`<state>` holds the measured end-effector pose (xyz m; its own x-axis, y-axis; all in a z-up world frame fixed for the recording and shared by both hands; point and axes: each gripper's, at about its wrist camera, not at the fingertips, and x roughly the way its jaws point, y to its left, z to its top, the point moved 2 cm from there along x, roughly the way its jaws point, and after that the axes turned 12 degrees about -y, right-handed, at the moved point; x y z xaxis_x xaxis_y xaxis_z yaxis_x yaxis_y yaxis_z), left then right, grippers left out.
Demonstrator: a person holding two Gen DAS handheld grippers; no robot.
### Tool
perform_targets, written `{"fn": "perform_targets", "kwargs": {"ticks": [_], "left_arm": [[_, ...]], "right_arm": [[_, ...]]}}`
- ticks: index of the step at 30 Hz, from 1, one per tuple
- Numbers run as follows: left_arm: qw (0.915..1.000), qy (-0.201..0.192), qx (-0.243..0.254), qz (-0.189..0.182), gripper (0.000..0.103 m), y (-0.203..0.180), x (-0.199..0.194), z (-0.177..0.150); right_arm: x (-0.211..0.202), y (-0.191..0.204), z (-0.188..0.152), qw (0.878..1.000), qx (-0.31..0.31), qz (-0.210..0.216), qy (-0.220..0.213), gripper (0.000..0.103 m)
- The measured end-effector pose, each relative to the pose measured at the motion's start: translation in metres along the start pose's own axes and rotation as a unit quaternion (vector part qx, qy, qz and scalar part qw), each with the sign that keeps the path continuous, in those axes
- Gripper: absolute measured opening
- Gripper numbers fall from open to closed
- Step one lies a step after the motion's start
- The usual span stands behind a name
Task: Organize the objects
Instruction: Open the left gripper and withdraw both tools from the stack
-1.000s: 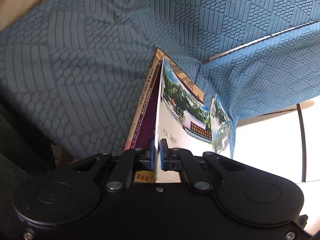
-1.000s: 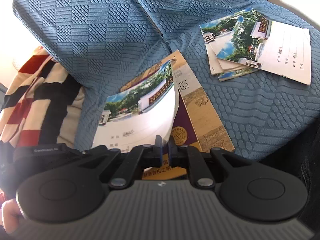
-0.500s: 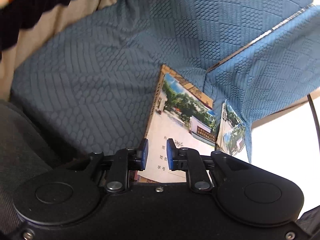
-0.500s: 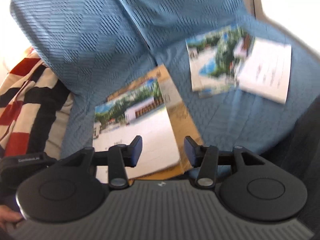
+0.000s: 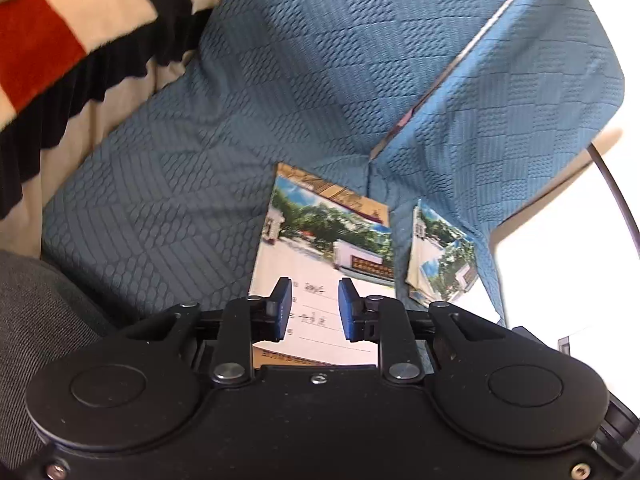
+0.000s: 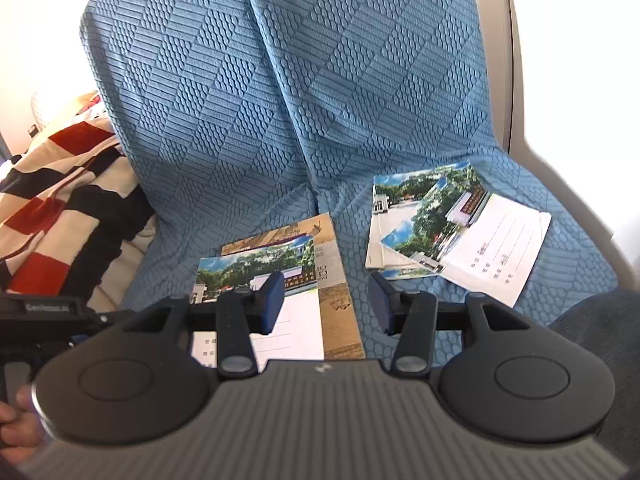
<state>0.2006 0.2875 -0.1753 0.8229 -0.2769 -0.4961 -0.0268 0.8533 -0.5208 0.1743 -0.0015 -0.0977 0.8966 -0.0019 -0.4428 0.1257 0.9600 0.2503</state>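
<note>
A photo card (image 5: 320,232) (image 6: 256,268) lies flat on a brown folder (image 5: 340,192) (image 6: 340,320) on the blue textured seat cover (image 5: 280,80) (image 6: 300,80). To its right sits a loose pile of several similar cards (image 5: 444,256) (image 6: 452,232). My left gripper (image 5: 314,284) hovers above the card's near white edge, its jaws opening, with nothing between them. My right gripper (image 6: 326,280) stands open above the folder's right side, holding nothing. The left gripper's black body (image 6: 48,308) shows at the far left of the right wrist view.
A red, black and cream striped blanket (image 5: 60,40) (image 6: 60,200) lies left of the seat. A dark grey cushion (image 5: 32,312) is at lower left. A pale chair frame (image 6: 516,80) runs along the right. A person's hand (image 6: 16,428) shows at bottom left.
Both grippers were shut on the card's near edge, holding it up. They have opened, let it go and lifted away. The card now lies flat on the folder.
</note>
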Motion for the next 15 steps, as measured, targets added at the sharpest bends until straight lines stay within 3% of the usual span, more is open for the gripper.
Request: {"fn": "perform_targets", "kwargs": {"ticks": [15], "left_arm": [[0.9981,-0.024,0.053,-0.023,0.038,-0.046,-0.030,-0.004]], "right_arm": [[-0.041,-0.005,0.017,0.999,-0.009,0.017,-0.029,0.050]]}}
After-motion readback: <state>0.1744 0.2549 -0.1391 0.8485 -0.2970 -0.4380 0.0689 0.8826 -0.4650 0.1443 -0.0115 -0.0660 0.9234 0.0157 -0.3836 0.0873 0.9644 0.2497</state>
